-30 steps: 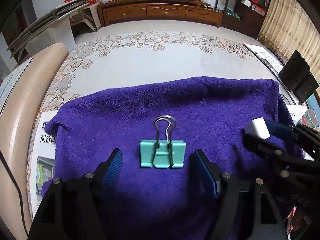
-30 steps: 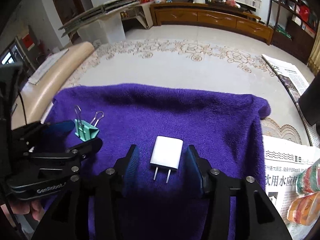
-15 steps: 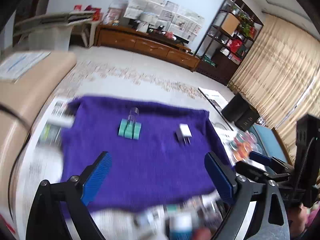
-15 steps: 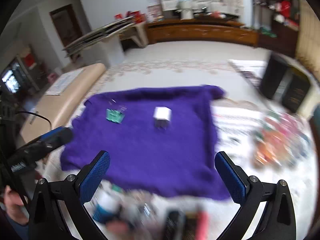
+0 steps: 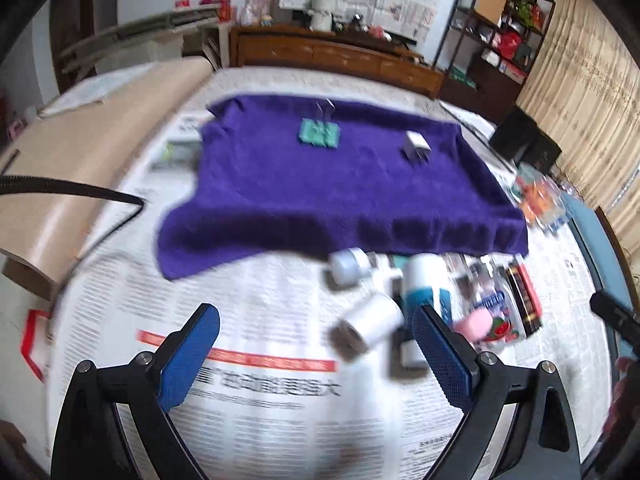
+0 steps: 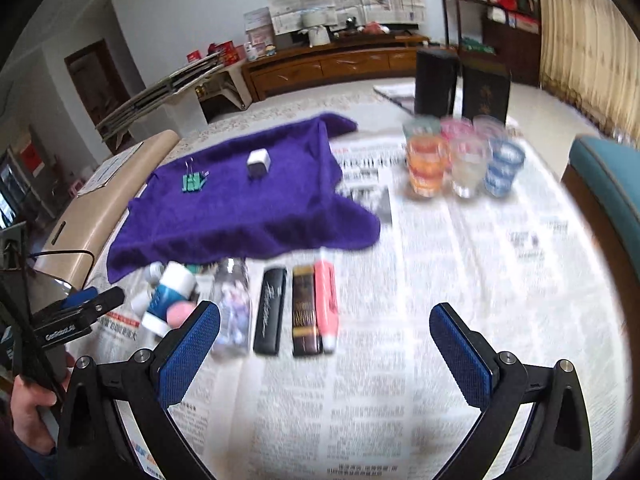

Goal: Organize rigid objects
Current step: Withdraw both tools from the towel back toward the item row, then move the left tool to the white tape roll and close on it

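Both grippers, left and right, gaping wide, empty. Better to choose one item, perhaps the black rectangular case, and straddle its narrow sides squarely.

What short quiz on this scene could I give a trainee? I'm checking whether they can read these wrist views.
1. True or false: the white charger lies on the purple towel.
2. What else lies on the towel? A) binder clip B) cup C) pink marker
3. Fill in: both grippers, left and right, are ____.

Key: 1 true; 2 A; 3 open.
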The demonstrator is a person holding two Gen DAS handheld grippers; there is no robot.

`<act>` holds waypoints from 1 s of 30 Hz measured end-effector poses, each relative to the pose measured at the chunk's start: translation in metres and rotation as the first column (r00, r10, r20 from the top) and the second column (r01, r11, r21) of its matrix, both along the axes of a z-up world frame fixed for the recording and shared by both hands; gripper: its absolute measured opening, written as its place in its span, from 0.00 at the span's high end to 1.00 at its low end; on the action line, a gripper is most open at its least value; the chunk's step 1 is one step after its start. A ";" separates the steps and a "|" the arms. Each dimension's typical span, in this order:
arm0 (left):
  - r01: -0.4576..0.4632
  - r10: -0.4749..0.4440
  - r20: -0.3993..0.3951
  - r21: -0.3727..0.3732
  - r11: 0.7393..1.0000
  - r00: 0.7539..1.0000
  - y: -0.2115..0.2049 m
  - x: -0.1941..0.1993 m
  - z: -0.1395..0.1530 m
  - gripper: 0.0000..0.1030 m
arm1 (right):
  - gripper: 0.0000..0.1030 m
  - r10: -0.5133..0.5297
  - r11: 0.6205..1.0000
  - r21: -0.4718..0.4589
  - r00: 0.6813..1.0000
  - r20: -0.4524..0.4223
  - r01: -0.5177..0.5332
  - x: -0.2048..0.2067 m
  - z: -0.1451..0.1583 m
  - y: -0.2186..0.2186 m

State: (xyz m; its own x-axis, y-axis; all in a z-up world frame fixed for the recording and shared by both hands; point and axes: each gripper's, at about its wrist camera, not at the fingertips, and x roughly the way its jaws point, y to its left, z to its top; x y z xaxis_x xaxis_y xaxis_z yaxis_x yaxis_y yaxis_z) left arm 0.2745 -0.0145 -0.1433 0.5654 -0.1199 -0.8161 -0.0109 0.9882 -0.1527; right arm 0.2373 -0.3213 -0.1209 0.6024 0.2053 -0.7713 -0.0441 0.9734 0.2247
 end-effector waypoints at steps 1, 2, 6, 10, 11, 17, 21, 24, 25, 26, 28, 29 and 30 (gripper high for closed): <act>-0.008 0.008 -0.005 0.010 1.000 1.000 -0.004 0.002 -0.003 0.05 | 0.00 0.001 1.000 0.015 1.000 -0.009 0.000 -0.003 -0.006 -0.001; -0.018 0.018 -0.010 0.017 1.000 1.000 -0.007 0.004 -0.006 0.05 | 0.00 0.002 1.000 0.023 1.000 -0.014 -0.001 -0.006 -0.011 -0.001; -0.075 0.075 -0.019 0.018 0.997 0.997 -0.013 0.009 -0.010 0.05 | 0.00 0.033 0.999 0.042 0.999 -0.032 -0.031 -0.010 -0.024 -0.001; -0.116 0.119 -0.050 0.059 0.991 0.992 -0.018 0.016 -0.020 0.06 | 0.00 0.047 0.997 0.069 0.998 -0.028 -0.045 -0.013 -0.027 -0.005; -0.119 0.123 -0.055 0.059 0.991 0.991 -0.019 0.018 -0.022 0.06 | 0.00 0.048 0.996 0.073 0.998 -0.028 -0.046 -0.014 -0.028 -0.006; -0.120 0.127 -0.074 0.092 0.989 0.989 -0.031 0.018 -0.036 0.07 | 0.00 0.058 0.996 0.076 0.998 -0.031 -0.055 -0.020 -0.030 -0.010; -0.128 0.135 -0.046 0.136 0.983 0.990 -0.034 0.007 -0.037 0.11 | 0.00 0.069 0.995 0.081 0.997 -0.044 -0.066 -0.021 -0.034 -0.010; -0.152 0.157 -0.021 0.141 0.978 0.987 -0.030 0.002 -0.035 0.21 | 0.00 0.076 0.995 0.076 0.996 -0.049 -0.072 -0.022 -0.036 -0.008; -0.158 0.162 -0.018 0.145 0.977 0.987 -0.030 0.002 -0.035 0.24 | 0.00 0.081 0.994 0.081 0.995 -0.053 -0.077 -0.022 -0.037 -0.007; -0.162 0.166 -0.015 0.148 0.976 0.986 -0.029 0.002 -0.034 0.26 | 0.00 0.088 0.993 0.084 0.995 -0.056 -0.083 -0.022 -0.038 -0.006; -0.161 0.166 -0.019 0.147 0.976 0.986 -0.028 0.004 -0.034 0.26 | 0.00 0.100 0.992 0.080 0.993 -0.055 -0.096 -0.023 -0.038 -0.003; -0.166 0.171 -0.021 0.140 0.976 0.985 -0.028 0.005 -0.033 0.26 | 0.00 0.105 0.992 0.074 0.993 -0.054 -0.101 -0.024 -0.038 -0.001; -0.173 0.177 -0.020 0.131 0.976 0.984 -0.026 0.006 -0.033 0.26 | 0.00 0.108 0.992 0.068 0.992 -0.058 -0.104 -0.024 -0.039 0.000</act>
State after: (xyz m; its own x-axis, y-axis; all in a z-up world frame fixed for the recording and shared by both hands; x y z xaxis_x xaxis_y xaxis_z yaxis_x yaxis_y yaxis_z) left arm 0.2806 -0.0407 -0.1762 0.5422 0.0853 -0.8359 -0.1882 0.9819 -0.0219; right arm 0.2130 -0.3208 -0.1600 0.5268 0.3162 -0.7890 -0.1307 0.9473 0.2923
